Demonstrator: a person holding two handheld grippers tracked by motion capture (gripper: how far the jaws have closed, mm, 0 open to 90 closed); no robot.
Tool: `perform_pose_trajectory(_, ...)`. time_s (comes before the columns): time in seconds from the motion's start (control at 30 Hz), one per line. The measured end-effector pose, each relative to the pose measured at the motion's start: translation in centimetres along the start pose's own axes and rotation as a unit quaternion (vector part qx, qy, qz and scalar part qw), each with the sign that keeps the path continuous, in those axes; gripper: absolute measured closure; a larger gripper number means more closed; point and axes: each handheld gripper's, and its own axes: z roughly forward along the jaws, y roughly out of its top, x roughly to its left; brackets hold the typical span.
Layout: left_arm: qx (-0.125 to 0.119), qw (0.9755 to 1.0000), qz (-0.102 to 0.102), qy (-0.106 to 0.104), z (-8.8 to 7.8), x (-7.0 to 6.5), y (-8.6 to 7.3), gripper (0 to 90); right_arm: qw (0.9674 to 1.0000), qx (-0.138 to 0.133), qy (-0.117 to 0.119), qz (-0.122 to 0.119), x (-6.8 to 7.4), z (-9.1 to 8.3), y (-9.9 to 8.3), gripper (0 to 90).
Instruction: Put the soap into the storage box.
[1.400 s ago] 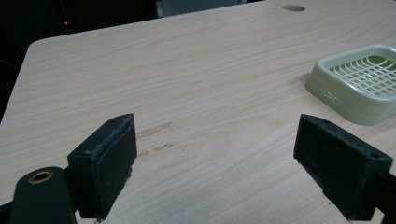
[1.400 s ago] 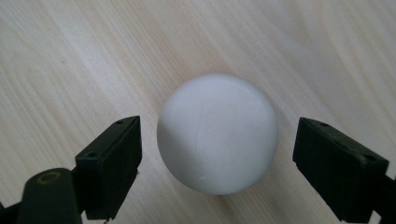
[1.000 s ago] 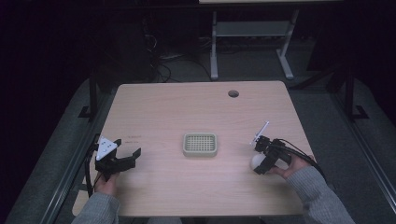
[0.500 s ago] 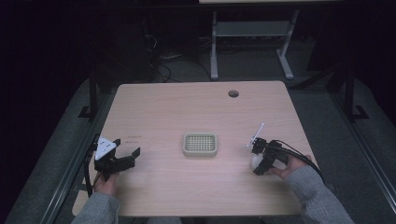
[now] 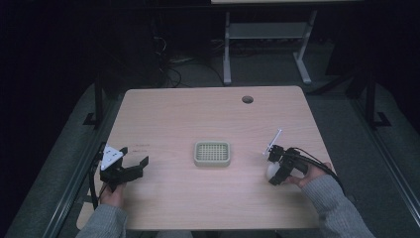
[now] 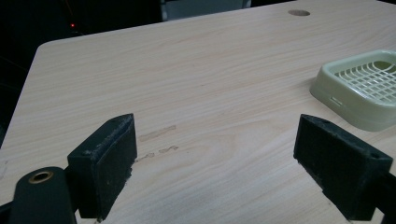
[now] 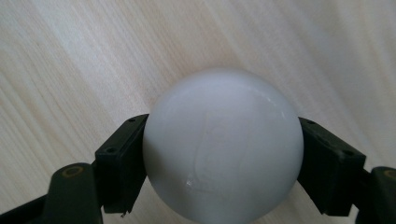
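White ball (image 7: 223, 147) clamped in right tool (image 5: 275, 169), left tool (image 5: 134, 166) wide apart

A smooth white ball (image 7: 223, 147) sat clamped between the right tool's (image 5: 277, 166) jaws, near the pale green grid tray (image 5: 212, 153).

The high view looks forward and down on the whole table (image 5: 208, 124). The left gripper view sits low over the table, facing the tray (image 6: 362, 91), which the high view shares. The right gripper view looks very close at a ball (image 7: 223, 144).
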Motion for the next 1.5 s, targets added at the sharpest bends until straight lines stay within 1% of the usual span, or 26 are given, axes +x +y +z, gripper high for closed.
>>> perform_pose_trajectory(0.07, -0.001, 1.0000, -0.001, 0.000, 0.0, 0.0, 0.0, 12.9, 1.0000, 0.001, 0.004, -0.001, 0.1, -0.3, 0.2, 23.8)
perform_pose_trajectory(0.13, -0.001, 1.0000, -0.001, 0.000, 0.0, 0.0, 0.0, 12.9, 1.0000, -0.002, -0.001, -0.006, 0.1, -0.5, 0.4, 23.8)
perform_pose_trajectory(0.2, -0.002, 1.0000, -0.002, -0.001, 0.0, -0.1, 0.0, 12.9, 0.9999, -0.009, -0.002, -0.011, 0.2, -1.0, 0.9, 23.8)
perform_pose_trajectory(0.27, -0.001, 1.0000, -0.001, 0.000, 0.0, -0.1, 0.0, 12.9, 0.9999, -0.013, 0.002, -0.011, 0.3, -1.3, 1.4, 23.8)
perform_pose_trajectory(0.3, -0.001, 1.0000, 0.000, 0.001, 0.0, -0.1, 0.0, 12.9, 0.9998, -0.013, -0.003, -0.017, 0.3, -1.5, 1.6, 23.8)
perform_pose_trajectory(0.37, -0.001, 1.0000, 0.000, 0.001, 0.0, 0.0, 0.0, 12.9, 0.9997, -0.013, 0.000, -0.019, 0.4, -1.6, 1.8, 23.8)
perform_pose_trajectory(0.4, -0.002, 1.0000, -0.001, 0.002, 0.0, 0.1, 0.0, 12.9, 0.9996, -0.017, -0.004, -0.023, 0.5, -1.9, 2.3, 23.8)
perform_pose_trajectory(0.43, -0.002, 1.0000, -0.001, 0.002, 0.0, 0.1, 0.0, 12.9, 0.9996, -0.017, -0.004, -0.023, 0.5, -1.9, 2.3, 23.8)
perform_pose_trajectory(0.47, -0.001, 1.0000, 0.000, 0.002, 0.0, 0.1, 0.0, 12.9, 0.9996, -0.018, 0.001, -0.022, 0.5, -2.1, 2.5, 23.8)
perform_pose_trajectory(0.53, -0.001, 1.0000, -0.002, 0.002, 0.0, 0.1, 0.0, 12.9, 0.9994, -0.018, 0.000, -0.029, 0.5, -2.5, 3.3, 23.8)
perform_pose_trajectory(0.67, -0.002, 1.0000, -0.001, 0.001, 0.1, 0.1, 0.0, 12.9, 0.9993, -0.018, 0.002, -0.033, 0.5, -2.6, 3.9, 23.8)
perform_pose_trajectory(0.7, -0.002, 1.0000, 0.000, 0.002, 0.1, 0.1, 0.0, 12.9, 0.9992, -0.017, 0.002, -0.035, 0.7, -2.8, 4.4, 23.8)
perform_pose_trajectory(0.73, -0.002, 1.0000, 0.000, 0.002, 0.1, 0.1, 0.0, 12.9, 0.9992, -0.017, 0.002, -0.035, 0.7, -2.8, 4.4, 23.8)
perform_pose_trajectory(0.77, -0.002, 1.0000, -0.001, 0.003, 0.1, 0.1, 0.0, 12.9, 0.9990, -0.018, -0.001, -0.041, 0.8, -2.9, 5.0, 23.8)
perform_pose_trajectory(0.8, -0.003, 1.0000, -0.001, 0.004, 0.1, 0.1, 0.0, 12.9, 0.9990, -0.018, -0.001, -0.041, 0.8, -2.9, 5.0, 23.8)
perform_pose_trajectory(0.83, -0.002, 1.0000, -0.001, 0.004, 0.1, 0.2, 0.0, 12.9, 0.9987, -0.019, -0.001, -0.047, 0.9, -3.0, 5.4, 23.8)
perform_pose_trajectory(0.9, -0.002, 1.0000, -0.001, 0.004, 0.1, 0.2, 0.0, 12.9, 0.9985, -0.022, 0.001, -0.049, 0.9, -3.1, 5.7, 23.8)
perform_pose_trajectory(0.93, 0.000, 1.0000, -0.002, 0.005, 0.0, 0.2, 0.0, 12.9, 0.9984, -0.023, 0.001, -0.051, 1.0, -3.2, 6.2, 23.8)
perform_pose_trajectory(0.97, 0.000, 1.0000, -0.002, 0.005, 0.0, 0.2, 0.0, 12.9, 0.9984, -0.023, 0.001, -0.051, 1.0, -3.2, 6.2, 23.8)
perform_pose_trajectory(1.0, -0.002, 1.0000, -0.004, 0.005, 0.0, 0.2, 0.0, 12.9, 0.9982, -0.024, 0.000, -0.055, 1.1, -3.2, 6.7, 23.8)
perform_pose_trajectory(1.07, -0.003, 1.0000, -0.004, 0.006, 0.0, 0.2, 0.0, 12.9, 0.9981, -0.024, 0.000, -0.056, 1.2, -3.3, 6.9, 23.8)
perform_pose_trajectory(1.17, -0.001, 1.0000, -0.004, 0.006, 0.1, 0.3, 0.0, 12.9, 0.9976, -0.025, -0.002, -0.064, 1.3, -3.3, 7.7, 23.8)
perform_pose_trajectory(1.23, 0.001, 1.0000, -0.004, 0.006, 0.1, 0.3, -0.1, 12.9, 0.9976, -0.026, -0.001, -0.064, 1.4, -3.4, 7.9, 23.8)
perform_pose_trajectory(1.27, 0.002, 1.0000, -0.004, 0.006, 0.1, 0.4, -0.1, 12.9, 0.9974, -0.034, 0.006, -0.064, 1.4, -3.4, 8.2, 23.8)
perform_pose_trajectory(1.4, 0.000, 1.0000, -0.006, 0.006, 0.1, 0.4, -0.1, 12.9, 0.9972, -0.031, 0.006, -0.068, 1.5, -3.4, 8.6, 23.8)
perform_pose_trajectory(1.5, 0.000, 1.0000, -0.003, 0.005, 0.1, 0.3, -0.1, 12.9, 0.9966, -0.030, 0.007, -0.076, 1.7, -3.3, 9.2, 23.8)
